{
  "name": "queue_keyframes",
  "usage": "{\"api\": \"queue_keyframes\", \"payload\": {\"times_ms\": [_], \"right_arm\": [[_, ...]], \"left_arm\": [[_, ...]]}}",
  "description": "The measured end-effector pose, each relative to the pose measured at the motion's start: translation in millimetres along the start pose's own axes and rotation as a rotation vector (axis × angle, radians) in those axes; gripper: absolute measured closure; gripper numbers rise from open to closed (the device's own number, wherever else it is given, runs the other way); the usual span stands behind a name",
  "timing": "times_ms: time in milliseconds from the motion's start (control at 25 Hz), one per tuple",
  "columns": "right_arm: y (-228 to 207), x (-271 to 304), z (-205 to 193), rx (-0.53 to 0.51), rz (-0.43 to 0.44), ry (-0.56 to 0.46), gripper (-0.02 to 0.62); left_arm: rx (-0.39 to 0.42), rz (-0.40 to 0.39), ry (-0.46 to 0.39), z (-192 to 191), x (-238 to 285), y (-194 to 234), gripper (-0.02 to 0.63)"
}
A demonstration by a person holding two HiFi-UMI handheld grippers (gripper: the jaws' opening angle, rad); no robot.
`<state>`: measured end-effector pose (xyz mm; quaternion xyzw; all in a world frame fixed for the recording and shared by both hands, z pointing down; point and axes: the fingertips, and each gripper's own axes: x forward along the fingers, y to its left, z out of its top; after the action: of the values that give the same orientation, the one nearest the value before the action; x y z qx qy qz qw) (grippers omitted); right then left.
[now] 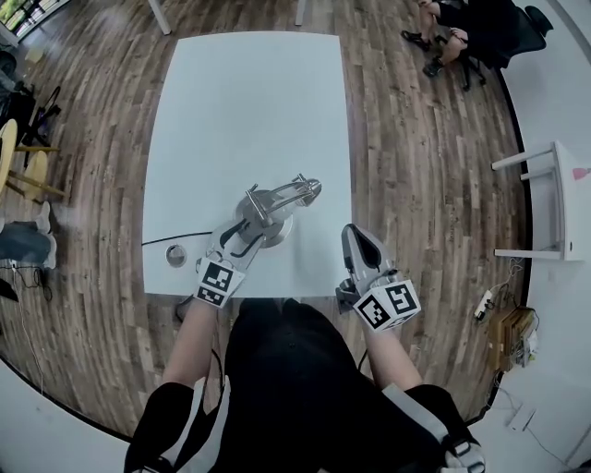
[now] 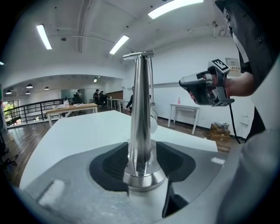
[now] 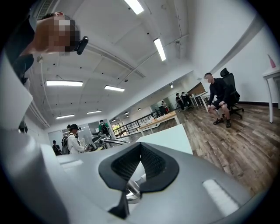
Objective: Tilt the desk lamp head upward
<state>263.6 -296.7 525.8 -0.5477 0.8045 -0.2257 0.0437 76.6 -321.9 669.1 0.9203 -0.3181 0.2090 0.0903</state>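
A silver desk lamp [image 1: 268, 220] stands on the white table [image 1: 249, 102] near its front edge, with its slim head [image 1: 309, 187] reaching right. My left gripper [image 1: 244, 236] is open around the lamp's upright post [image 2: 140, 122]. The dark pads flank the post just above its collar, with a gap on each side. The right gripper [image 1: 355, 236] hovers over the table's front right corner, to the right of the lamp, shut and empty. In the right gripper view its pads [image 3: 151, 168] meet, and a bit of the lamp's metal [image 3: 133, 189] shows beyond them. The right gripper [image 2: 199, 87] also appears in the left gripper view.
A black cable [image 1: 171, 240] runs from the table's left edge to the lamp, beside a round grommet [image 1: 175, 256]. A person [image 1: 452, 28] sits in a chair at the far right. A white side table [image 1: 552, 199] and a power strip [image 1: 482, 303] are to the right.
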Motion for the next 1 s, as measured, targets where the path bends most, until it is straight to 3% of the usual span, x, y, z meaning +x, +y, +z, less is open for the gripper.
{"api": "queue_keyframes", "payload": {"times_ms": [320,480,560,760,1000], "right_arm": [[2,2,-8,0.014,-0.012,0.019,0.589],[12,8,-17,0.049,0.038,0.046,0.535],[17,14,-20,0.118,0.078,0.062,0.5],[29,34,-27,0.406,0.19,0.092,0.435],[39,61,-33,0.572,0.278,0.119,0.398]], "left_arm": [[0.024,-0.05,0.071,-17,20,-1,0.377],[0.019,-0.056,0.106,-27,26,-1,0.377],[0.018,-0.056,0.125,-32,28,-1,0.377],[0.037,-0.076,0.149,-36,31,-3,0.377],[0.031,-0.094,0.141,-38,32,-6,0.379]]}}
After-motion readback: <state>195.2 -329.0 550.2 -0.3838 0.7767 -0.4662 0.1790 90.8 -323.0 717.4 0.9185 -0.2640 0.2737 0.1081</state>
